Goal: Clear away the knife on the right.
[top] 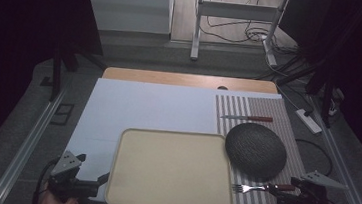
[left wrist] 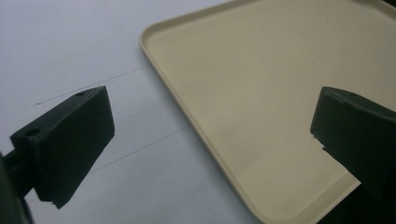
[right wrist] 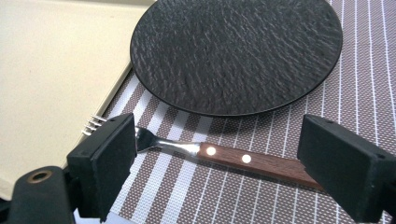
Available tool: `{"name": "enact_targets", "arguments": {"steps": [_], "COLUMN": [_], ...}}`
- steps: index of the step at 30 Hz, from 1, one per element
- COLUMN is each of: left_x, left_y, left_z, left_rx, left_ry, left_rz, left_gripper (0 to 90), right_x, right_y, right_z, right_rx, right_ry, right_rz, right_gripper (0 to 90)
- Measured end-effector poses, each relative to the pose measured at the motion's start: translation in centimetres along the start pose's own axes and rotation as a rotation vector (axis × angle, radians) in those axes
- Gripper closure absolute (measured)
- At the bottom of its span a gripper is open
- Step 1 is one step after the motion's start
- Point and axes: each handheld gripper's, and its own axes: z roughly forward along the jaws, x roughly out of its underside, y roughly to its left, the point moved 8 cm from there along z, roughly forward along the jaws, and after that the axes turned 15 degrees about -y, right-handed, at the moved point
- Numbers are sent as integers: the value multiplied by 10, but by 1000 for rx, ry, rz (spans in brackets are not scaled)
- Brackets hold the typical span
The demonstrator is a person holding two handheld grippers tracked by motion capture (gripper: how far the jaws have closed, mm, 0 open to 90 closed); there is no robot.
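Observation:
A fork (top: 256,188) (right wrist: 224,155) with a wooden handle lies on the striped placemat (top: 264,107) (right wrist: 364,93), its tines touching the beige tray (top: 172,169) (right wrist: 51,70). My right gripper (top: 281,188) (right wrist: 217,168) stands open over the fork's handle, one jaw on each side, pads apart from it. A round dark plate (top: 255,150) (right wrist: 233,51) lies just beyond the fork. My left gripper (top: 103,181) (left wrist: 210,149) is open at the tray's (left wrist: 261,93) near left corner, nothing between its jaws.
A knife (top: 248,118) with a red-brown handle lies on the placemat's far part. A white sheet (top: 148,106) (left wrist: 56,42) covers the table left of the mat. The table's front edge is close to both hands.

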Motion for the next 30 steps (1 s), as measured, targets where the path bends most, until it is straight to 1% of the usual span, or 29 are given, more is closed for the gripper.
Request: {"name": "enact_targets", "arguments": {"steps": [3, 10, 14, 25, 27, 30], "left_x": [0, -1, -1, 0, 0, 1], "left_y": [-1, -1, -2, -3, -3, -3], "left_z": [2, 4, 4, 4, 4, 4], "left_rx": [14, 42, 48, 50, 50, 51], "left_ry": [9, 12, 11, 22, 23, 27], "left_rz": [6, -2, 4, 12, 16, 13], "left_gripper": [0, 0, 0, 0, 0, 0], "right_x": [1, 3, 4, 5, 5, 1], "right_y": [1, 1, 2, 2, 3, 3], "right_z": [0, 0, 1, 3, 3, 5], "right_rx": [-3, -9, -20, -53, -65, -67], "right_ry": [12, 29, 43, 61, 67, 66], "right_rz": [-8, 4, 2, 27, 41, 36], "right_gripper": [108, 111, 125, 125, 124, 122]}}
